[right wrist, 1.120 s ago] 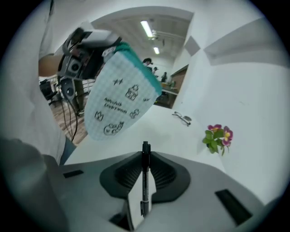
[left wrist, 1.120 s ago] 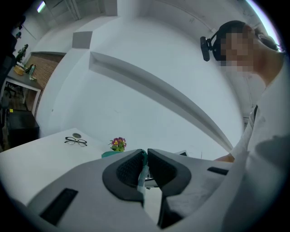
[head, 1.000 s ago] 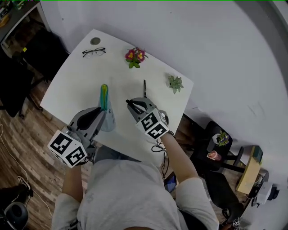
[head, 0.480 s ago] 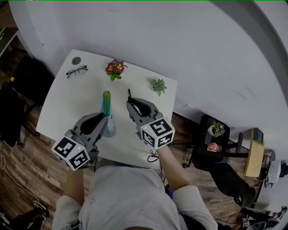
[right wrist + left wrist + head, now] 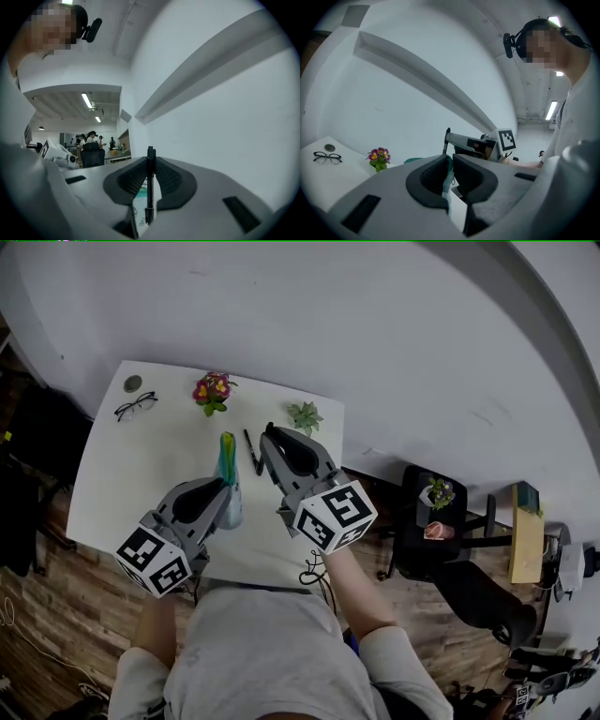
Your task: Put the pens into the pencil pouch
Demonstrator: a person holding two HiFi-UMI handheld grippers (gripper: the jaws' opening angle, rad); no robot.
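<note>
Pen and pencil pouch both gripped over the desk (image 5: 141, 456)
Left gripper (image 5: 223, 488) jaws are clamped on the pencil pouch (image 5: 227, 454) edge, the pouch reaching ahead of them; right gripper (image 5: 151, 185) jaws pinch a black pen (image 5: 251, 452) upright between them, both ends poking out

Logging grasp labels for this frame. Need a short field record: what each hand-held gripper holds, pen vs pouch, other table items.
left hand-held gripper: shut on the pencil pouch edge
right hand-held gripper: shut on a black pen
pen vs pouch: pen beside the pouch, not inside
table: white
other items: glasses, potted flowers, small succulent, all near the far edge
</note>
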